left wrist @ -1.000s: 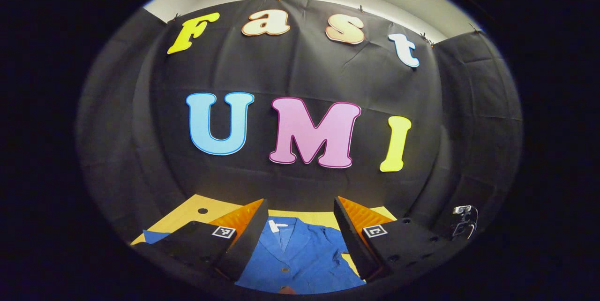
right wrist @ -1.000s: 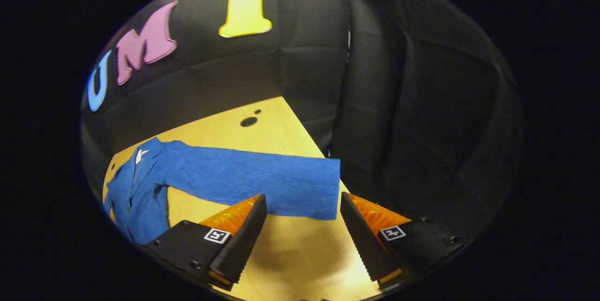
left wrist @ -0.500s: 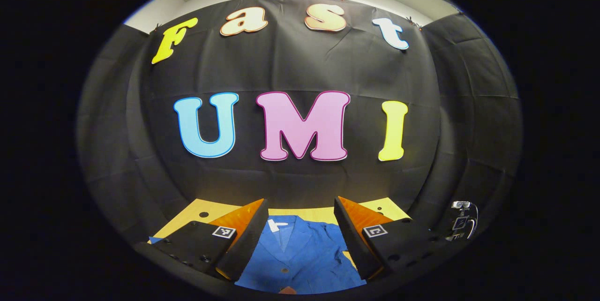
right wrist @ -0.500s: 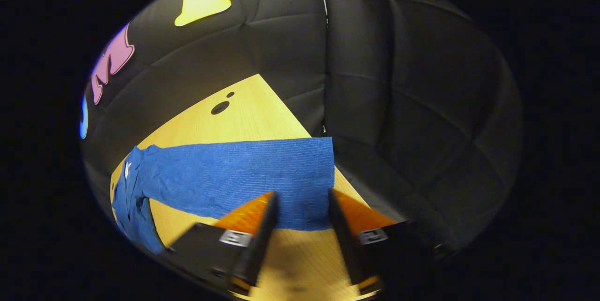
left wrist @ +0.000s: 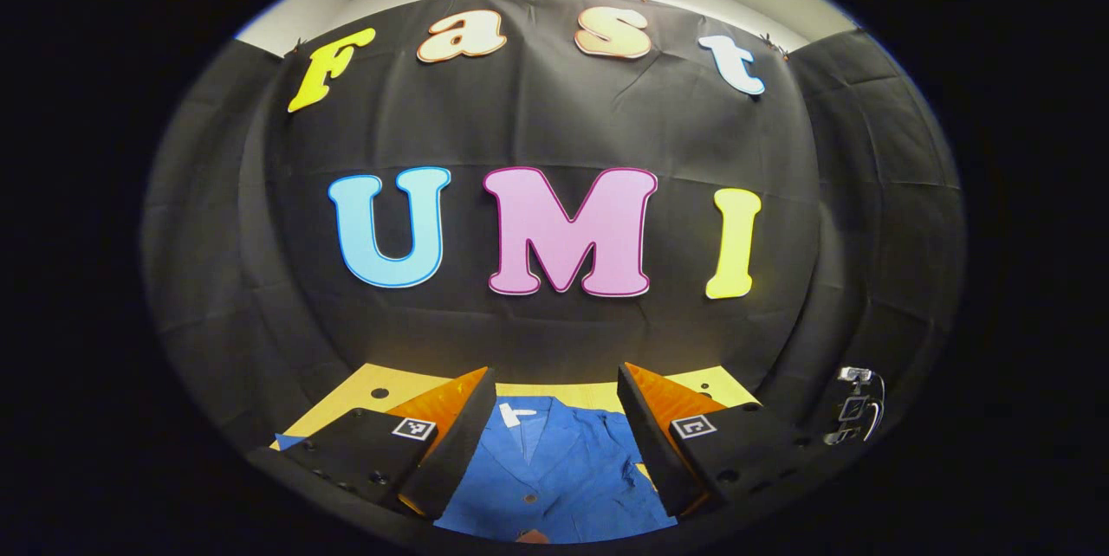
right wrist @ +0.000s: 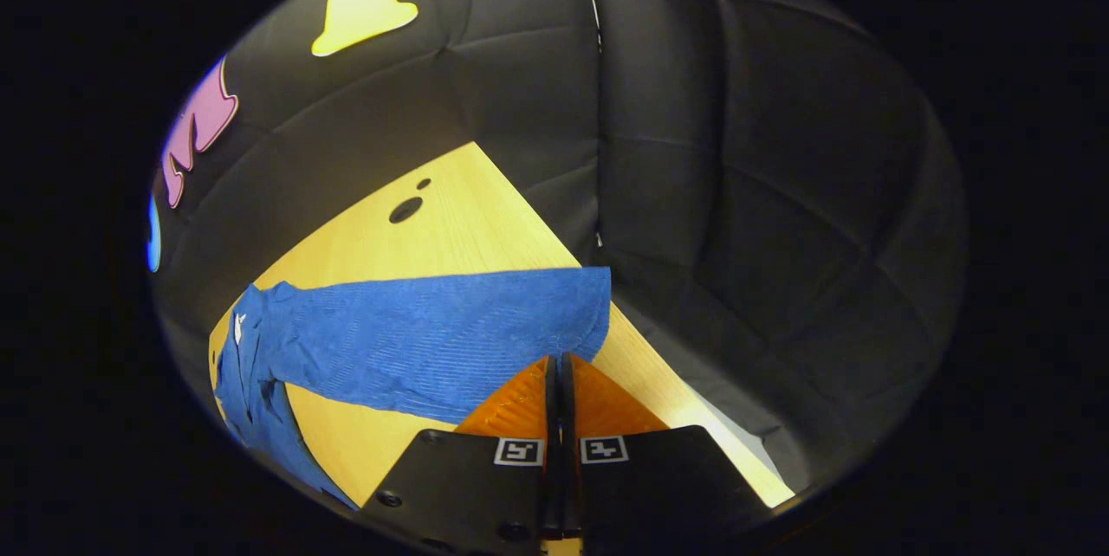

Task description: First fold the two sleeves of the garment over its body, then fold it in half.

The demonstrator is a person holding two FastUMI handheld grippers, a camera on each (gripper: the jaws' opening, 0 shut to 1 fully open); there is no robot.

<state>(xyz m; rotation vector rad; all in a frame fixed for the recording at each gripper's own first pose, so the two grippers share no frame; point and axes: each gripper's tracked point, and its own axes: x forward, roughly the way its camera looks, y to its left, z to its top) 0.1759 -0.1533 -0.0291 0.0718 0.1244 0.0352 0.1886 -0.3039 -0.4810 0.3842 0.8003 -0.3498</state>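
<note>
Pinching sleeve (right wrist: pixel 450 339): right tool (right wrist: pixel 560 358)

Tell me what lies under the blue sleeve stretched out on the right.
The sleeve lies flat on the yellow wooden table, with its cuff end at the table's edge. The right gripper is shut on the cuff; whatever is beneath the cloth is covered.

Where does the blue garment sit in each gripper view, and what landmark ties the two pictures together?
Left gripper view: the blue button-front garment lies bottom centre, collar toward the wall, seen between the open left tongs.
Right gripper view: it stretches from lower left to centre, its long sleeve ending at the shut right tongs.
Shared landmark: the white collar tag.
</note>
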